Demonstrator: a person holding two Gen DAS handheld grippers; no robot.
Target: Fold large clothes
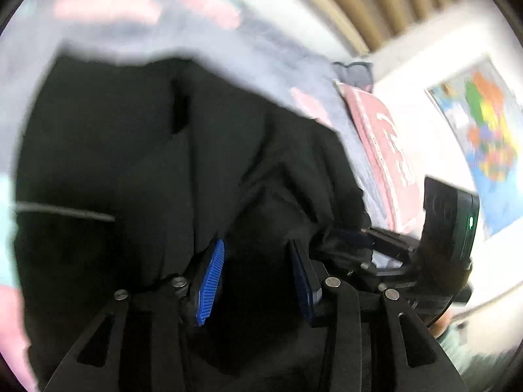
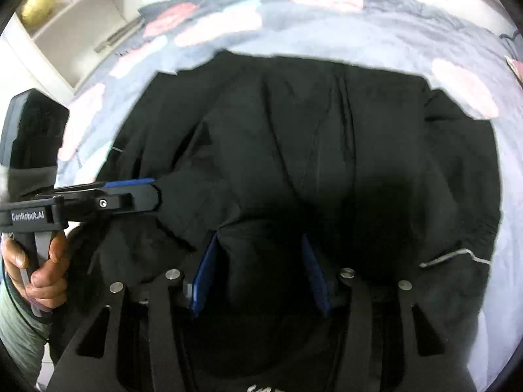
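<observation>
A large black garment [image 2: 294,137] lies spread on a bed with a grey-blue cover; it also fills the left wrist view [image 1: 137,150]. My left gripper [image 1: 258,261] has its jaws apart with black cloth bunched around and between them. In the right wrist view the left gripper [image 2: 143,186] reaches in from the left at the garment's near-left edge. My right gripper [image 2: 261,258] has its jaws apart with a fold of the black cloth bulging between the blue pads [image 2: 204,277]. The right gripper also shows in the left wrist view [image 1: 366,232], at the cloth's edge.
The bed cover [image 2: 376,29] has pink and teal patches. A white shelf unit [image 2: 75,16] with a yellow object stands at the far left. A pink pillow [image 1: 385,150] and a colourful wall map [image 1: 487,143] are to the right.
</observation>
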